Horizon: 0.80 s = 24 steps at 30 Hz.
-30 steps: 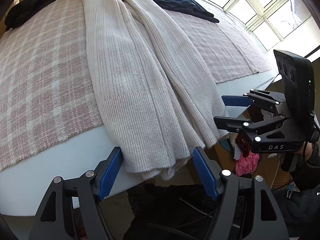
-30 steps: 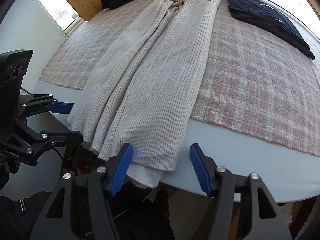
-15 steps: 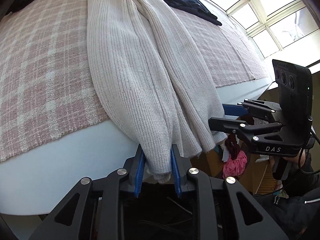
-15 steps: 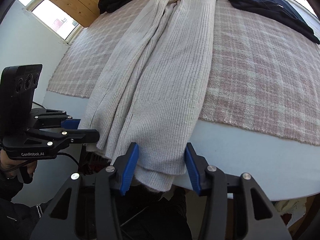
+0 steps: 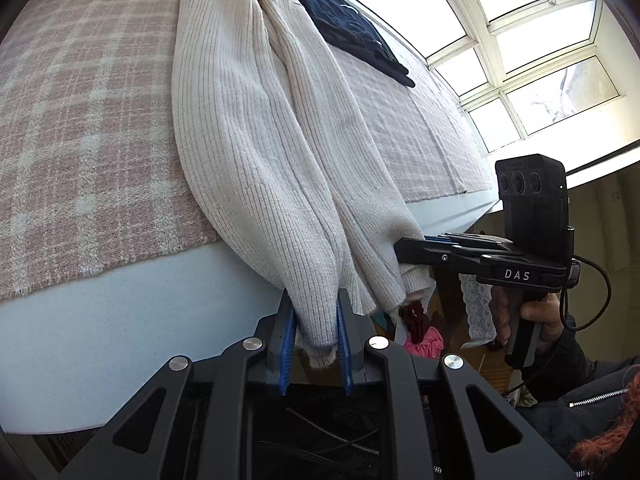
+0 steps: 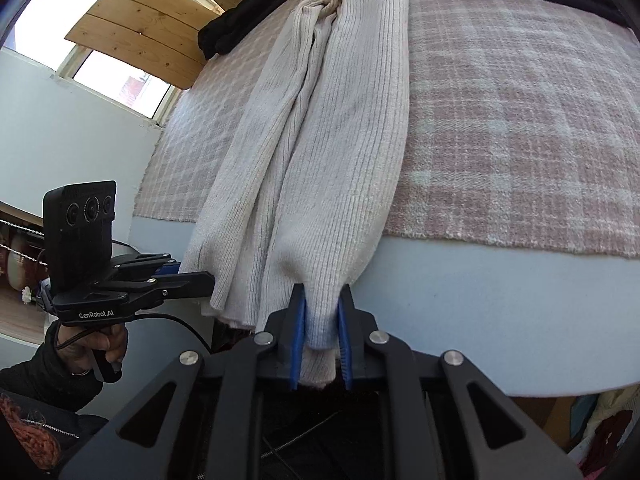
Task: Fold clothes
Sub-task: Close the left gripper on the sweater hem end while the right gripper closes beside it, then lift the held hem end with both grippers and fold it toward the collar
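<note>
A long cream ribbed knit garment lies lengthwise on the bed, its near hem hanging over the front edge. My left gripper is closing its jaws on the hem's left corner, and the blue pads press the bunched fabric. My right gripper is closing the same way on the garment at the hem's right corner, with fabric squeezed between its pads. Each view shows the other gripper side-on: the right gripper and the left gripper, both at the hem.
A pink plaid blanket covers the bed above a pale blue front edge. A dark navy garment lies far right and a black one far left. Loose pink clothes sit on the floor below. Windows stand to the right.
Both grippers went from wide open around the hem to closed on it. Both views tilted, and the fabric now bunches between the pads.
</note>
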Motion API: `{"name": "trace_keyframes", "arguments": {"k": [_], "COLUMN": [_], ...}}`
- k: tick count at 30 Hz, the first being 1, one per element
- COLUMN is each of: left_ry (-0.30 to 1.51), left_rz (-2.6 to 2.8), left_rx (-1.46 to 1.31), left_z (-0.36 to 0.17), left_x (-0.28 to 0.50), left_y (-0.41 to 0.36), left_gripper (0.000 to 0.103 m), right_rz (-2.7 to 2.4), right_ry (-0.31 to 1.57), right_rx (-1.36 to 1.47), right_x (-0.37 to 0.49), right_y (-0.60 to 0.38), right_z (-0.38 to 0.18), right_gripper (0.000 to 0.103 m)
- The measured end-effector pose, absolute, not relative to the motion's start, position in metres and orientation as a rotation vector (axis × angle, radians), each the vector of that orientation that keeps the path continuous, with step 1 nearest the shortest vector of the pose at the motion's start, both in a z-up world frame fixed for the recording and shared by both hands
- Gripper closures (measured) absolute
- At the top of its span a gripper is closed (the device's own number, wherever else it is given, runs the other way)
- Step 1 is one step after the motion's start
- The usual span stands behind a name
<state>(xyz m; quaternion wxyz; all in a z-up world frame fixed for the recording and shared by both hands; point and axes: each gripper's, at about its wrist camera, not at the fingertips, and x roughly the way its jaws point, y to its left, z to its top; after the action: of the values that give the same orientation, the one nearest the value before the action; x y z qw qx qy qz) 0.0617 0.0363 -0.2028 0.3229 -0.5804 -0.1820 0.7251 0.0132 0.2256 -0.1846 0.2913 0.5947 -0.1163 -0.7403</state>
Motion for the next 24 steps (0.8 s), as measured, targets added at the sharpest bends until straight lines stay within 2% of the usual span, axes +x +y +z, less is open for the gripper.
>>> {"name": "trace_keyframes", "arguments": {"k": [6, 11, 13, 18, 22, 24], "left_ry": [-0.505, -0.529, -0.512, -0.392, -0.318, -0.284], "left_rz": [1.945, 1.985, 2.022, 2.123, 2.163, 2.168], "left_rx": [-1.372, -1.226, -1.183, -1.091, -1.063, -1.091], "left_z": [-0.162, -0.120, -0.105, -0.072, -0.059, -0.061], "left_x": [0.050, 0.009, -0.019, -0.100, -0.172, -0.200], "left_y": [0.035, 0.029, 0.024, 0.011, 0.014, 0.014], "left_gripper": [0.089, 0.091, 0.091, 0.099, 0.097, 0.100], "right_rz": [-2.024, -2.101, -2.136, -2.216, -2.257, -2.274], "right_ry": [-0.319, -0.306, -0.297, -0.269, -0.311, -0.325], "right_rx": [1.459, 1.330, 1.295, 1.248, 1.267, 1.311], "right_x": [0.005, -0.023, -0.043, -0.112, -0.180, -0.214], "right_y": [0.214, 0.213, 0.213, 0.205, 0.199, 0.198], "right_z": [-0.138, -0.092, -0.076, -0.048, -0.045, -0.053], "right_gripper": [0.091, 0.092, 0.092, 0.092, 0.092, 0.092]}}
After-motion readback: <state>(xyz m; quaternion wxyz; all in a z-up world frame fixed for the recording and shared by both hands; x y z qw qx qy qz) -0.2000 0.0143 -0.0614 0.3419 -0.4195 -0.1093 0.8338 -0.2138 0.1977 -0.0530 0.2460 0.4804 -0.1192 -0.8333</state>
